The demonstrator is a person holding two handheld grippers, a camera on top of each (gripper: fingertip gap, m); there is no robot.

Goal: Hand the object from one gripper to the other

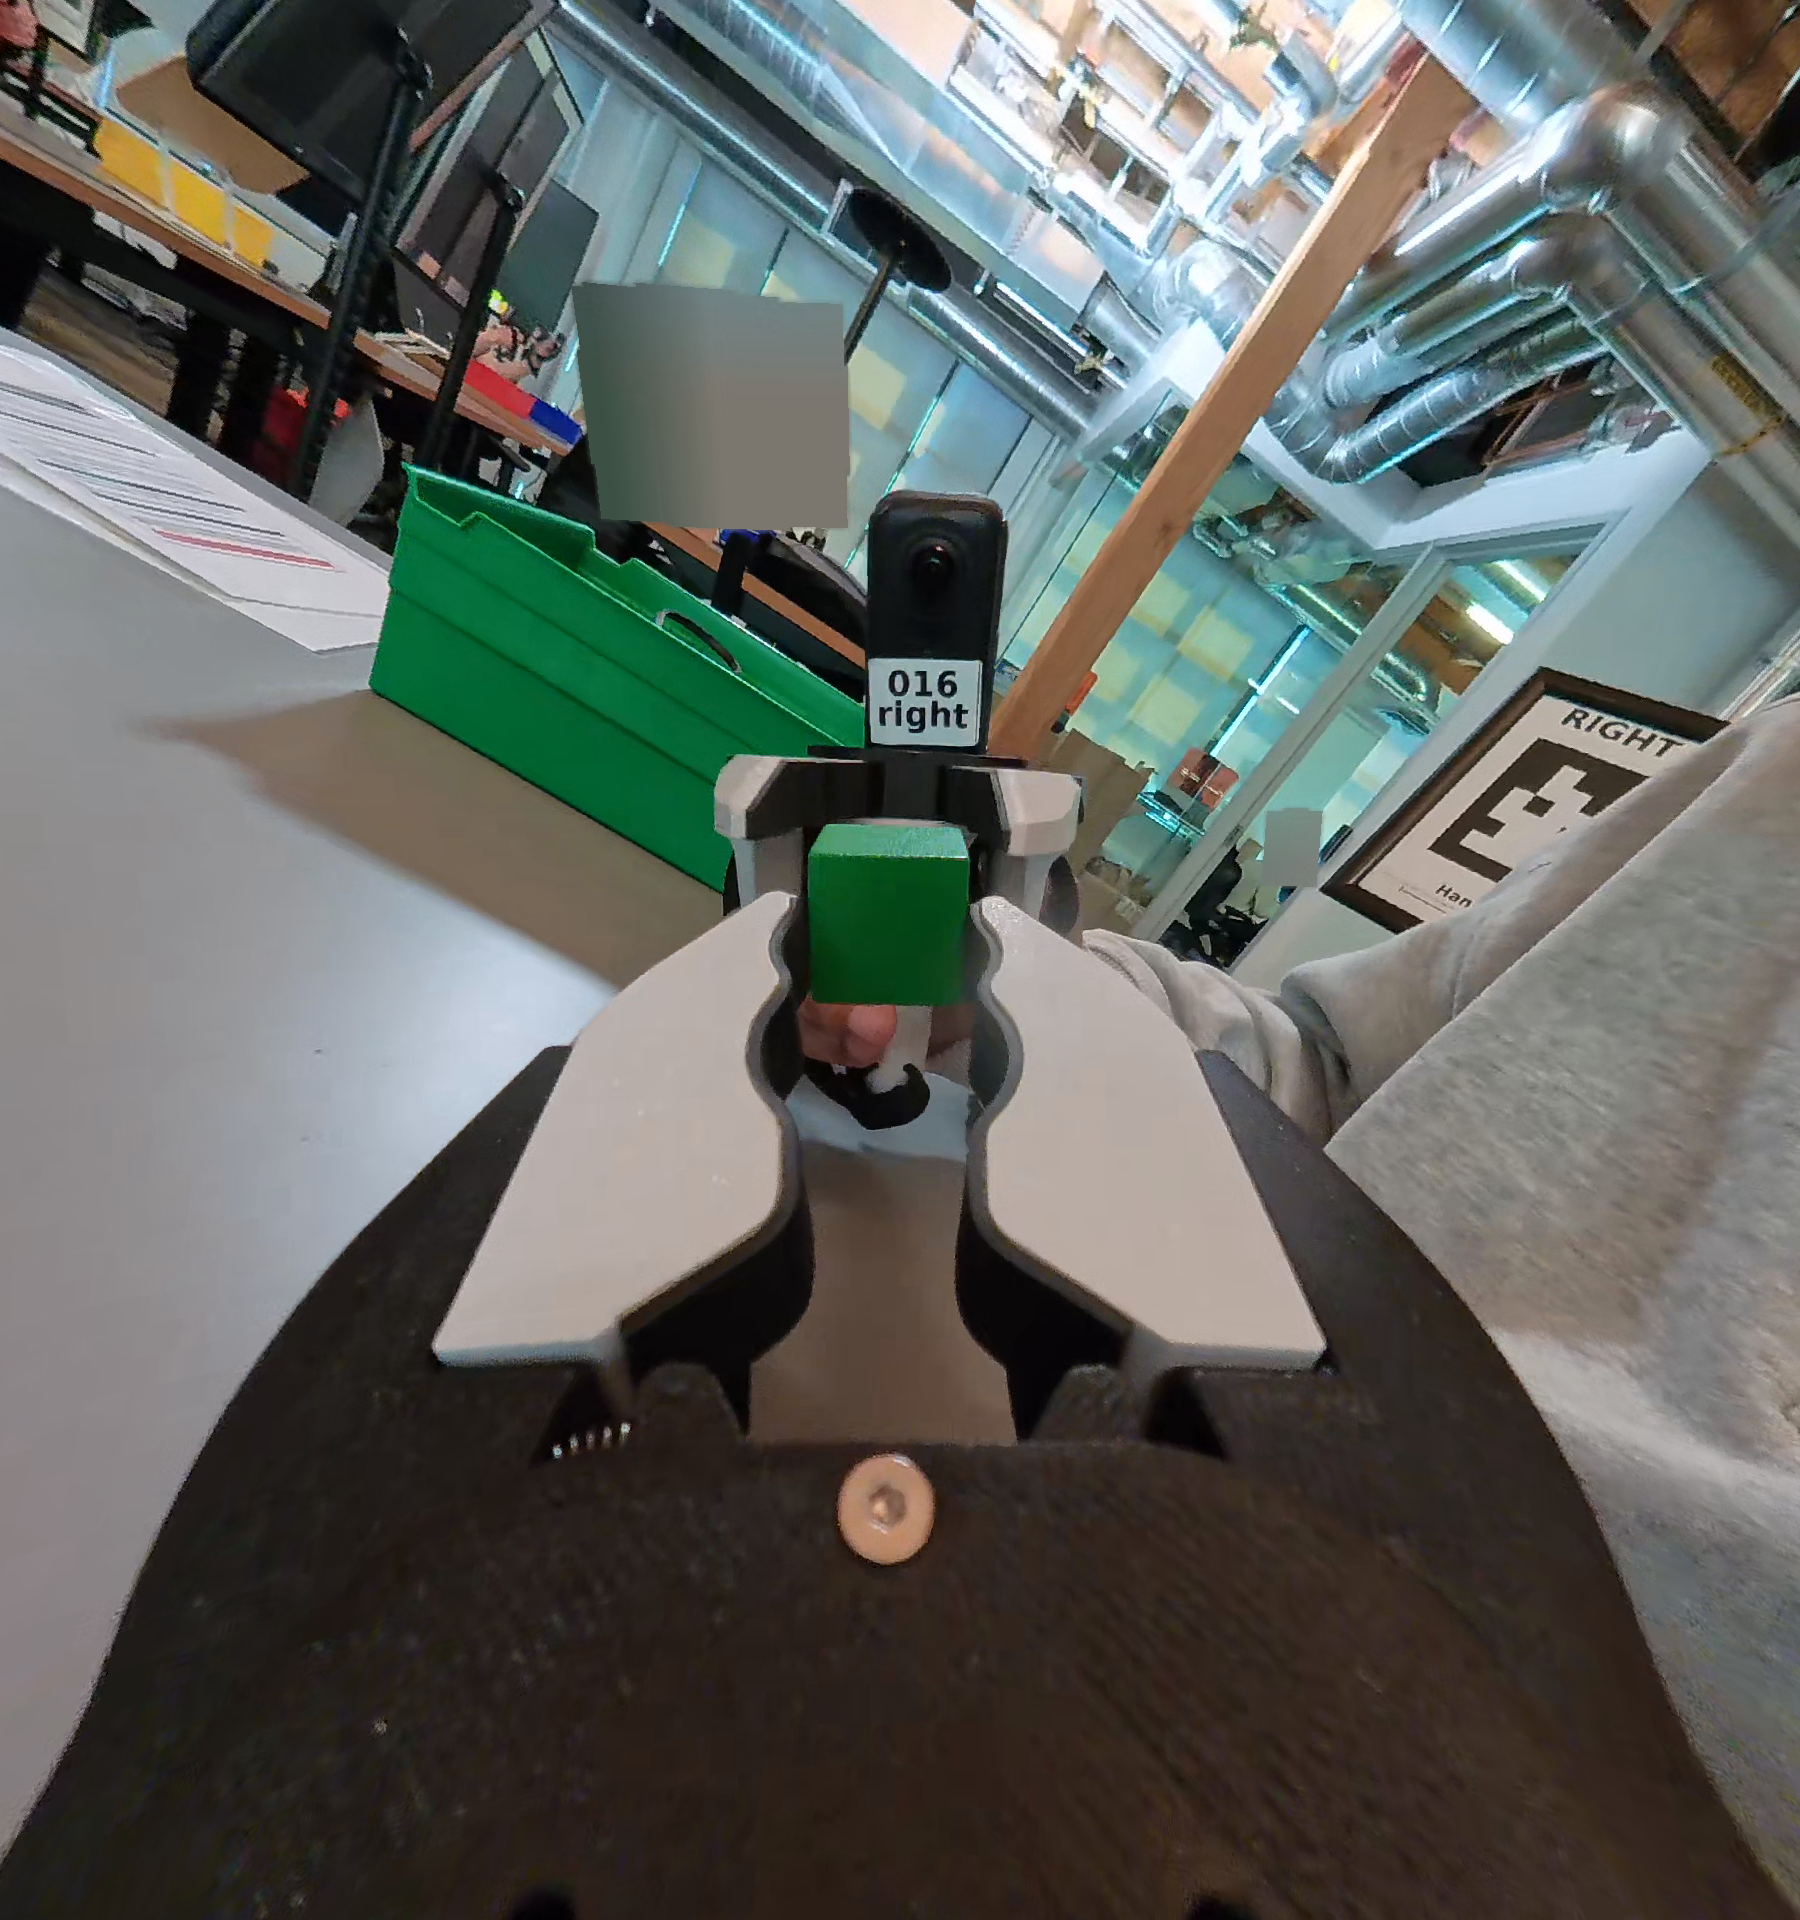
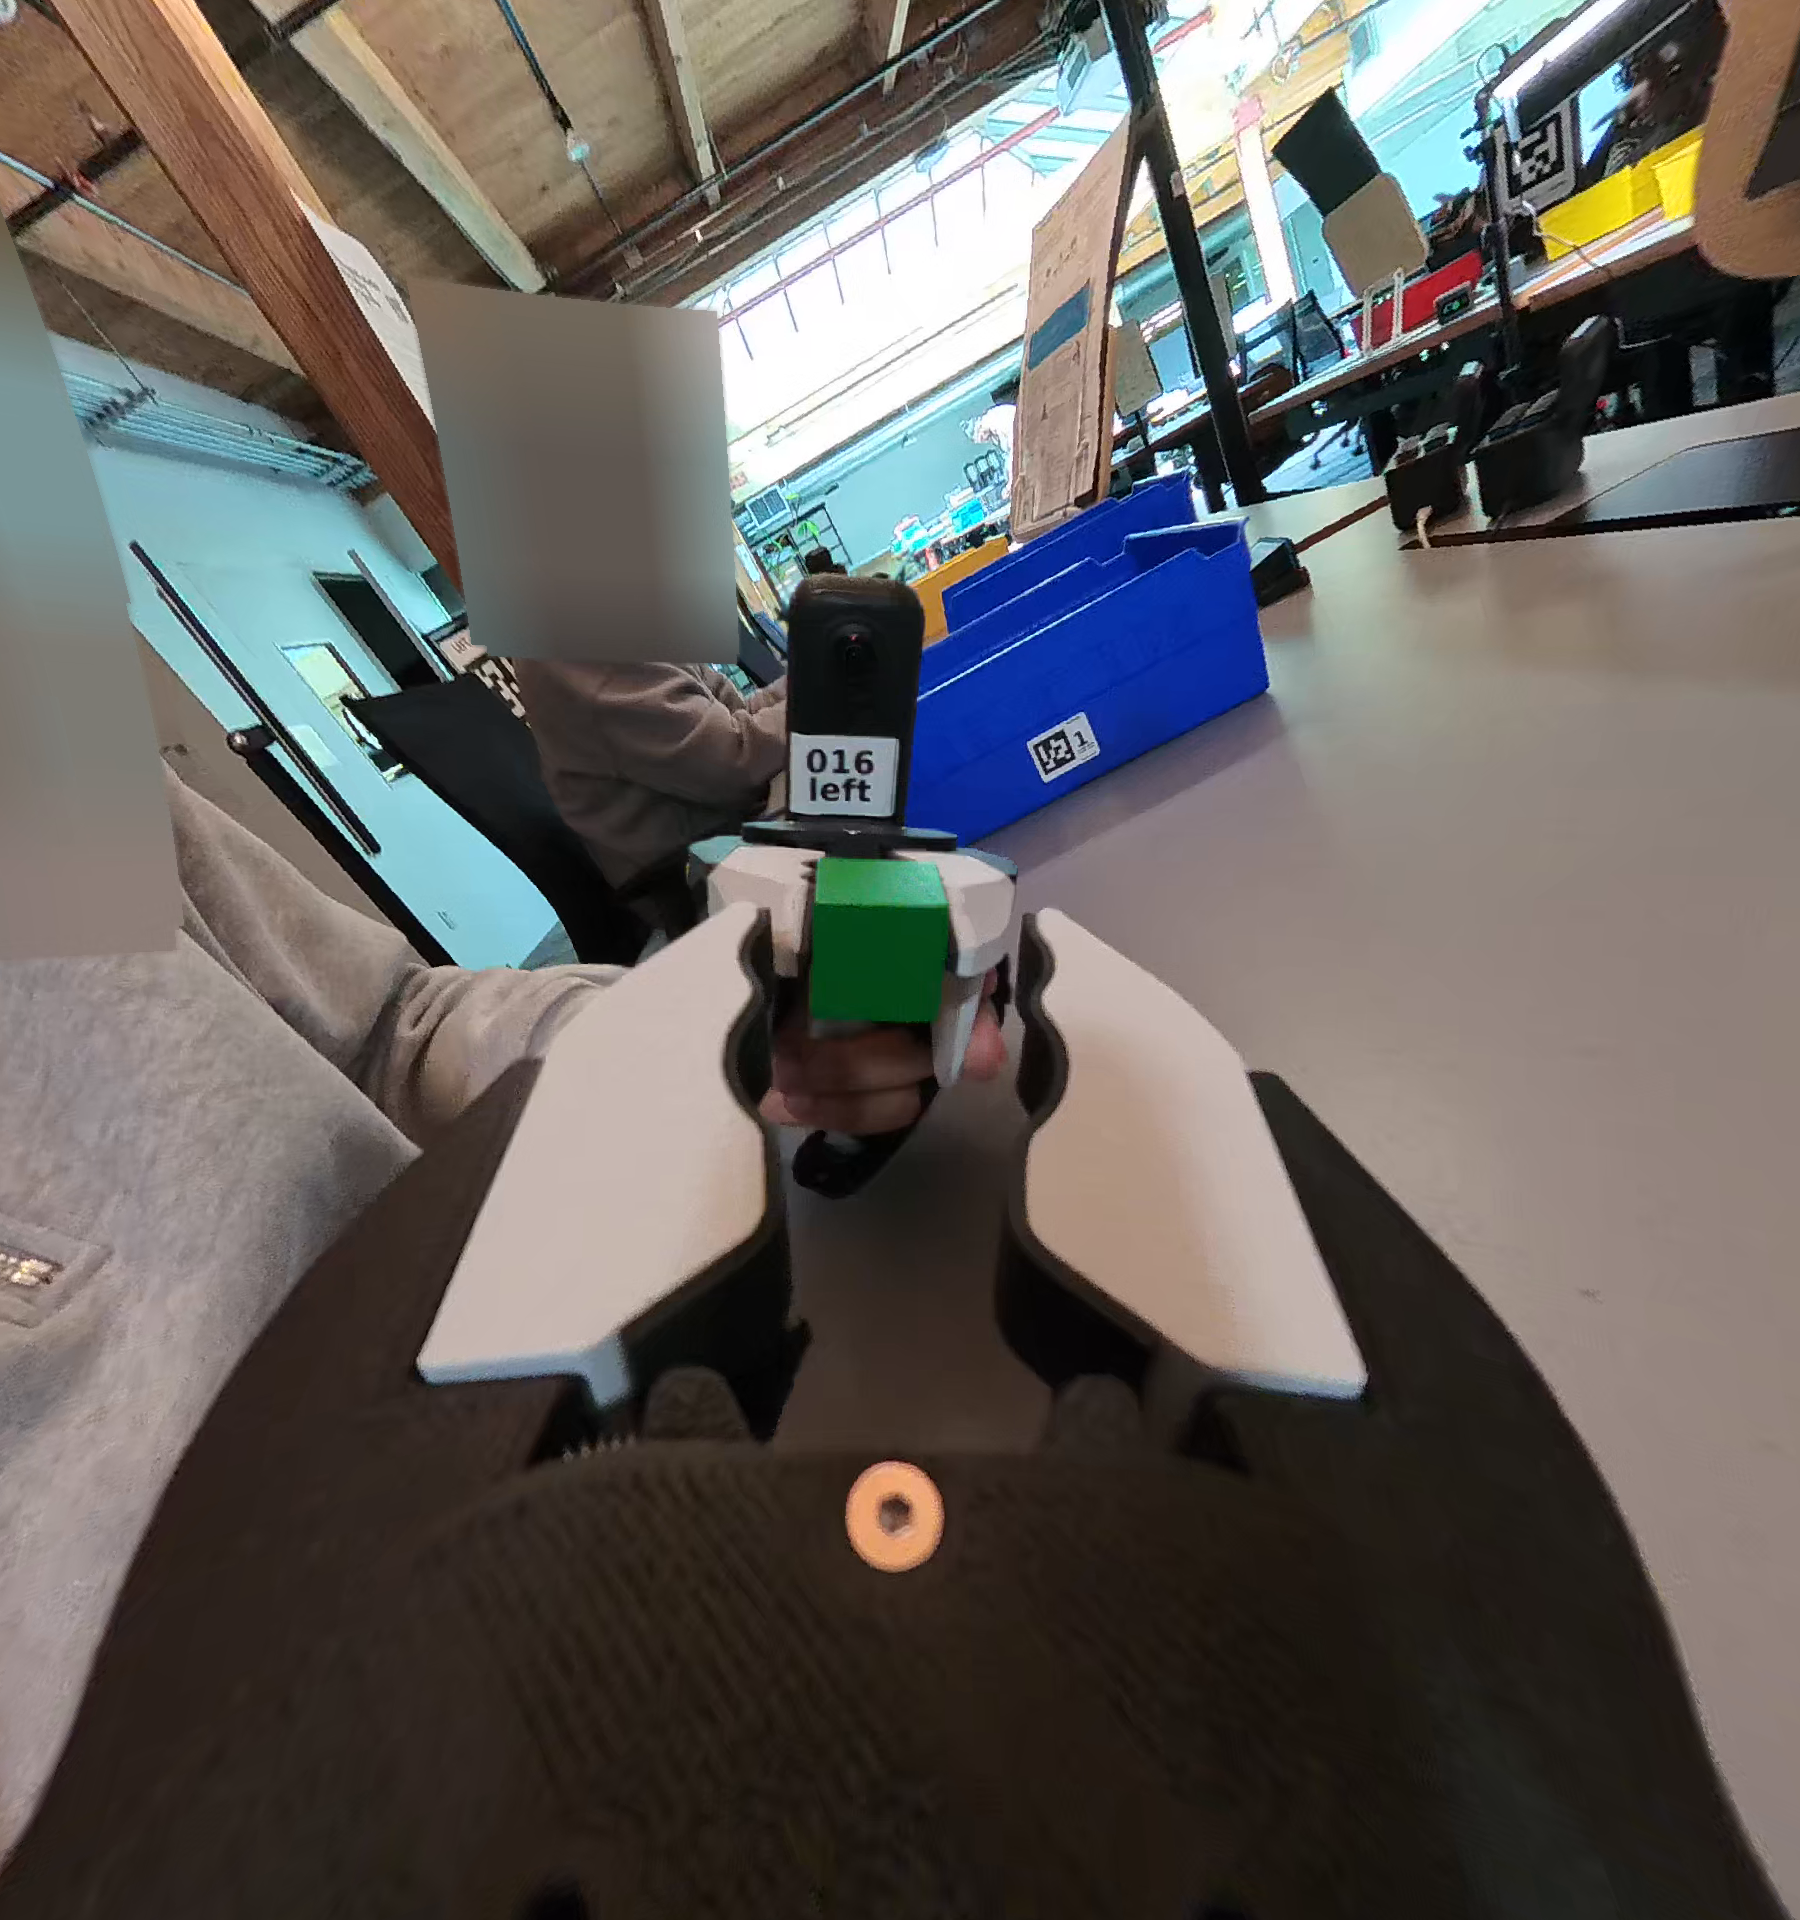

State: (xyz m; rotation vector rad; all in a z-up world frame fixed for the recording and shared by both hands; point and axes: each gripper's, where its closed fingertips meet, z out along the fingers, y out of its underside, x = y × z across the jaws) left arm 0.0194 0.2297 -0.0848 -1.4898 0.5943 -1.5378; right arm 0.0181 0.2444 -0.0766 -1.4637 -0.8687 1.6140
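Note:
A green cube is held in the air above the grey table. My left gripper is shut on it, one finger pressed against each side. In the right wrist view the cube sits clamped between the left gripper's white fingers. My right gripper faces the left one head-on. It is open, with its fingertips standing wide on both sides of the cube and of the left fingers, with gaps showing. In the left wrist view the right gripper shows behind the cube.
A green bin stands on the table behind the grippers, near a printed sheet. Blue bins stand at the far side of the table. Grey sleeves flank the grippers. Another person sits behind. The tips of both grippers are at nearly the same place.

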